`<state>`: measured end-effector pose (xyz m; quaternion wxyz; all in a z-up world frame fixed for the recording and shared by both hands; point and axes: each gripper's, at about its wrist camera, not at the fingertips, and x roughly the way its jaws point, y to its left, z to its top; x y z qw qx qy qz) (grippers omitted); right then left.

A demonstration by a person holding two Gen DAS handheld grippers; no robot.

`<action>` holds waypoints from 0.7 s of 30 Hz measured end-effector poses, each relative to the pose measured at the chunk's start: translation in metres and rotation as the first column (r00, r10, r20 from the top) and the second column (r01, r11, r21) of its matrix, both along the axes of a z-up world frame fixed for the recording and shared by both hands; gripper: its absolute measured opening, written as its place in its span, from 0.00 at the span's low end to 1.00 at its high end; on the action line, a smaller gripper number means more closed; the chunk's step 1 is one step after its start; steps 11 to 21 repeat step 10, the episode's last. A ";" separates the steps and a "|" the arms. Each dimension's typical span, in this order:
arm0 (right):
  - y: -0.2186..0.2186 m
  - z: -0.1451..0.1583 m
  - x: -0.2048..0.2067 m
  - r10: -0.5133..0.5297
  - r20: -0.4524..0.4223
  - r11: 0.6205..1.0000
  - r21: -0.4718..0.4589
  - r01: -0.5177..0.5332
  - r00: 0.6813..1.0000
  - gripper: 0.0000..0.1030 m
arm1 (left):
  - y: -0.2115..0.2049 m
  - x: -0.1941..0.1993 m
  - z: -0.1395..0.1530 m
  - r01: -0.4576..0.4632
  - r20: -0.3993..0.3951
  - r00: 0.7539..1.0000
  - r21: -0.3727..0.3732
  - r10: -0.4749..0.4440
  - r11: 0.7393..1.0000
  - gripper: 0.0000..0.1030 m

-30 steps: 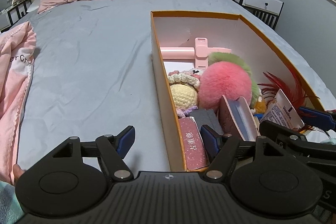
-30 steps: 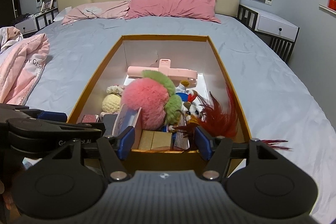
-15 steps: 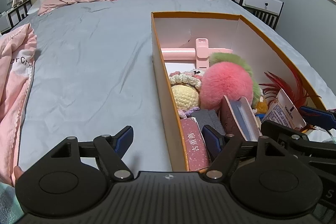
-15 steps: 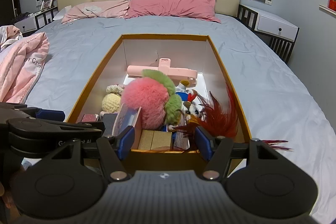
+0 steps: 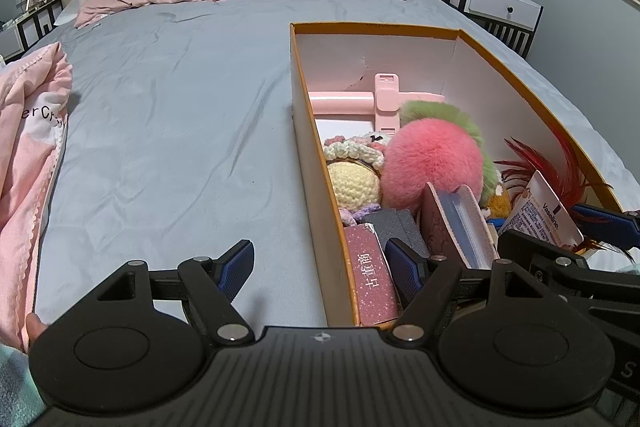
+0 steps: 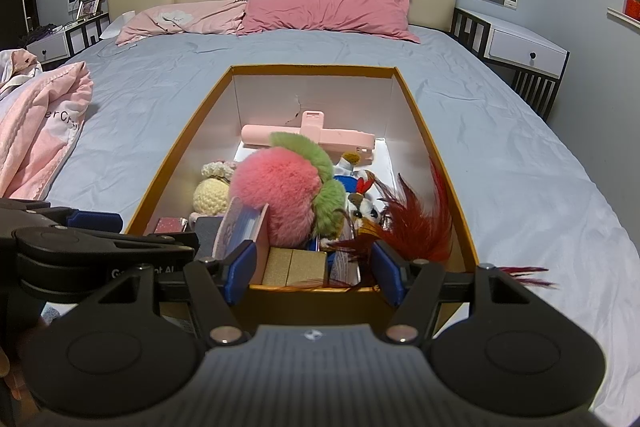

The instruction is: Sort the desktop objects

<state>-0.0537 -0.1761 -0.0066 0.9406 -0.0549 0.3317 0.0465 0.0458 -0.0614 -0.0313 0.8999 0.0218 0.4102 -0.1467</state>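
Barely anything is shifting since the earlier frames: the orange box [image 6: 436, 147] is sitting on the grey bed [image 5: 172, 131], crammed with a pink fluffy ball [image 6: 280, 203], crocheted doll [image 5: 352, 183], pink holder [image 6: 312, 135] and red feathers [image 6: 420, 223]. Left claw [image 5: 320, 269] is hovering wide, empty, straddling the box's near-left wall. Right claw [image 6: 310, 269] is hanging wide, empty, at the box's near end.

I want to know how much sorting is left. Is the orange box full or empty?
Fairly full. The orange box holds a pink fluffy ball, a crocheted doll, red feathers and booklets; only its far end shows bare floor.
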 end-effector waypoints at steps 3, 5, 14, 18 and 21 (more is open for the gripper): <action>0.000 0.000 0.000 0.001 0.000 1.000 -0.001 -0.001 1.000 0.63 | 0.000 0.000 0.000 0.002 0.001 1.000 0.000 -0.002 1.000 0.83; 0.000 0.000 0.000 -0.001 0.000 1.000 -0.001 0.001 1.000 0.63 | 0.000 0.000 0.000 0.005 0.002 1.000 0.002 -0.005 1.000 0.83; 0.000 0.000 0.000 -0.001 0.000 1.000 0.000 0.001 1.000 0.63 | 0.000 0.000 -0.001 0.007 0.002 1.000 0.007 -0.007 1.000 0.83; 0.000 0.000 0.000 -0.001 0.000 1.000 0.000 0.001 1.000 0.63 | 0.000 0.000 -0.001 0.007 0.002 1.000 0.007 -0.007 1.000 0.83; 0.000 0.000 0.000 -0.001 0.000 1.000 0.000 0.001 1.000 0.63 | 0.000 0.000 -0.001 0.007 0.002 1.000 0.007 -0.007 1.000 0.83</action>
